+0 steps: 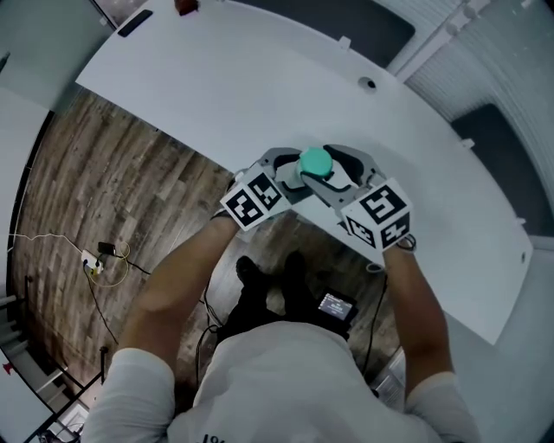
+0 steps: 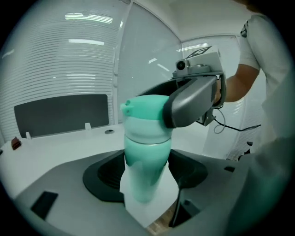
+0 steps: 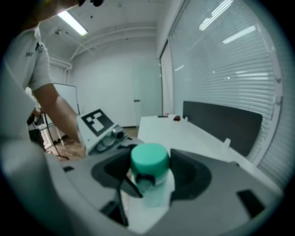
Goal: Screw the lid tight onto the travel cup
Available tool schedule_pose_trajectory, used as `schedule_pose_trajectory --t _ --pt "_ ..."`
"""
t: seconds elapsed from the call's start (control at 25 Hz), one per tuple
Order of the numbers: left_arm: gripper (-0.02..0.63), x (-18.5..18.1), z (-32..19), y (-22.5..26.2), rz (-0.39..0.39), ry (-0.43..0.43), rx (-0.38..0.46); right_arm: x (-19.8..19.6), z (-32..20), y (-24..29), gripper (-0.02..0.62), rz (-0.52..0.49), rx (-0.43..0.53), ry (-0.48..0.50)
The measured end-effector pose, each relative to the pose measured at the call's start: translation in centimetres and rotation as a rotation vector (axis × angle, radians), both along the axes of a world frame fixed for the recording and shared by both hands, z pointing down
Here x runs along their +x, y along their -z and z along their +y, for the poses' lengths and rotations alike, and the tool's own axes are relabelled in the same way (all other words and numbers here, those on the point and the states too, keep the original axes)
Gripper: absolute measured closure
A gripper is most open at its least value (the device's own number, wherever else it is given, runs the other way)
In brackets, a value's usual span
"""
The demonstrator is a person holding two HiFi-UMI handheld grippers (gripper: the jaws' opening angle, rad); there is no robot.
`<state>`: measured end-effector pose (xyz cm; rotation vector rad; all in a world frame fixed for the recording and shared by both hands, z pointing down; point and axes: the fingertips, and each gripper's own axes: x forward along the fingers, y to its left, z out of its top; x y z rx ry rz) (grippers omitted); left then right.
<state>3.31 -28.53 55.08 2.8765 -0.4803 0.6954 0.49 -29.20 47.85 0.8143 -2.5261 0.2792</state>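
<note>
Left gripper (image 1: 290, 178), right gripper (image 1: 339, 182), one travel cup (image 1: 314, 162)

Table (image 1: 216, 95): one
Travel cup (image 2: 146, 156): one, above the table's near edge
Lid (image 3: 149, 159): one
Grippers: two, left gripper (image 2: 146, 177) and right gripper (image 3: 151, 177)
Marker cubes (image 1: 254, 201): two
Red item (image 1: 185, 7): one, at the table's far end
Dark flat item (image 1: 135, 23): one, also at the table's far end

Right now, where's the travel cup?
Head view, centre: the travel cup is at the table's near edge, body clamped in the left tongs, lid in the right tongs.
</note>
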Motion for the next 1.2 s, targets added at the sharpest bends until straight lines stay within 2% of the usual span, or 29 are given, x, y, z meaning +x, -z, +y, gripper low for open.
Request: schedule_pose_trajectory --t 0.2,0.4,0.48,0.68,0.8,0.88,1.08,1.2 --pt "0.311 -0.45 -0.29 0.0 0.055 0.171 0.002 0.5 -0.47 0.06 0.313 0.002 0.027 -0.187" --pt "0.318 -0.42 -0.46 -0.06 0.069 0.271 0.008 0.96 -0.7 0.04 0.314 0.005 0.039 -0.313" --pt "0.316 -0.42 -0.32 -0.15 0.072 0.263 -0.002 0.95 -0.58 0.0 0.314 0.0 0.036 -0.302" --pt "0.305 -0.3 0.08 -0.27 0.021 0.075 -0.011 0.19 0.0 0.0 0.314 -0.019 0.021 -0.109" --pt "0.298 0.0 -0.04 -0.27 0.001 0.027 -0.02 0.09 0.02 0.03 0.314 -0.031 0.013 -0.037" --pt "0.298 0.04 -0.12 -0.23 0.006 0.058 -0.021 0.18 0.0 0.04 0.314 -0.029 0.018 -0.051" --pt "0.299 -0.08 -0.53 -0.33 0.041 0.194 -0.02 0.46 -0.27 -0.05 0.314 -0.021 0.046 -0.162" --pt "0.299 0.02 -0.18 -0.71 0.047 0.229 -0.04 0.74 0.02 -0.36 0.314 -0.023 0.045 -0.203"
